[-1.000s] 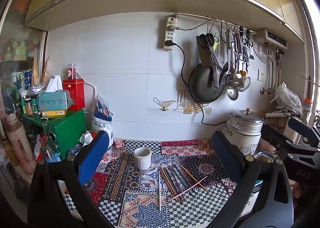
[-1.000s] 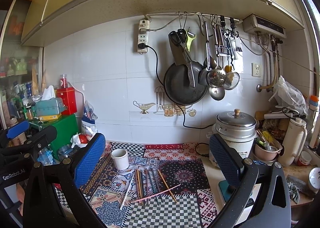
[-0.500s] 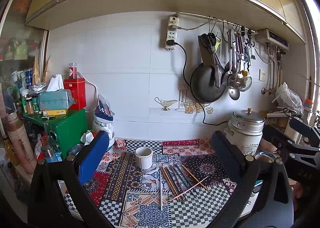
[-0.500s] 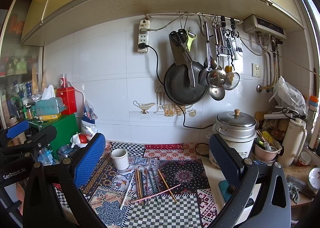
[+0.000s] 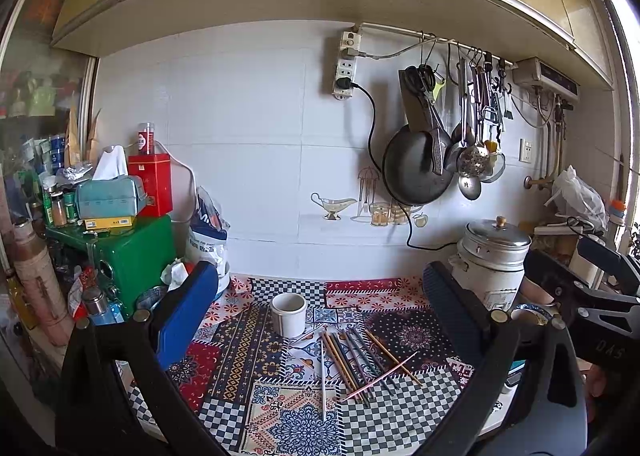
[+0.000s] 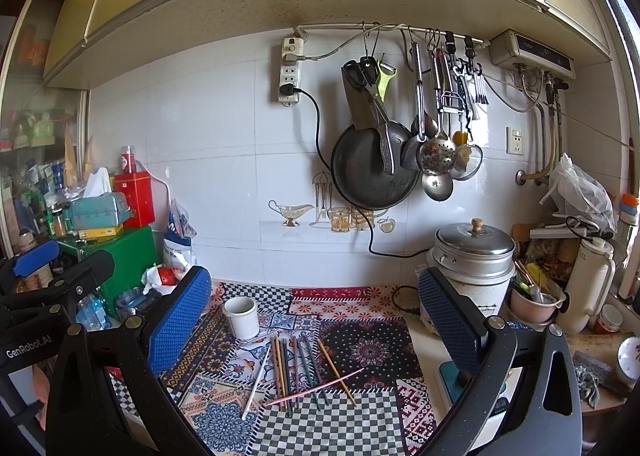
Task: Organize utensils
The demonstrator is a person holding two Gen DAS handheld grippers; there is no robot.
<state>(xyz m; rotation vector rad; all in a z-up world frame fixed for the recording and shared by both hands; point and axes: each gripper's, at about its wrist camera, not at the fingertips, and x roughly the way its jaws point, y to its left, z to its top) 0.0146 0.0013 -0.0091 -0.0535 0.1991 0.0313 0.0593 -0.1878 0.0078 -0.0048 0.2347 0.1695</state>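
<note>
Several loose chopsticks point(image 5: 356, 364) point(image 6: 304, 368) of mixed colours lie scattered on a patterned patchwork cloth point(image 5: 280, 408) point(image 6: 352, 428). A white cup point(image 5: 289, 314) point(image 6: 241, 318) stands upright just behind and left of them. My left gripper point(image 5: 320, 320) is open, held well above and short of the chopsticks with nothing between its blue pads. My right gripper point(image 6: 316, 316) is also open and empty, hovering above the same spot. The right gripper shows at the right edge of the left wrist view, the left gripper at the left edge of the right wrist view.
A metal lidded pot point(image 5: 494, 264) point(image 6: 472, 260) stands right of the cloth. A green box point(image 5: 120, 256) stacked with tins and a tissue box crowds the left. A pan and ladles point(image 6: 400, 159) hang on the wall. A pink bowl and white thermos point(image 6: 588, 284) sit far right.
Both views have drifted only slightly; the scene has shifted a little to the right in the left wrist view. The chopsticks and cup have not moved, and both grippers stay open.
</note>
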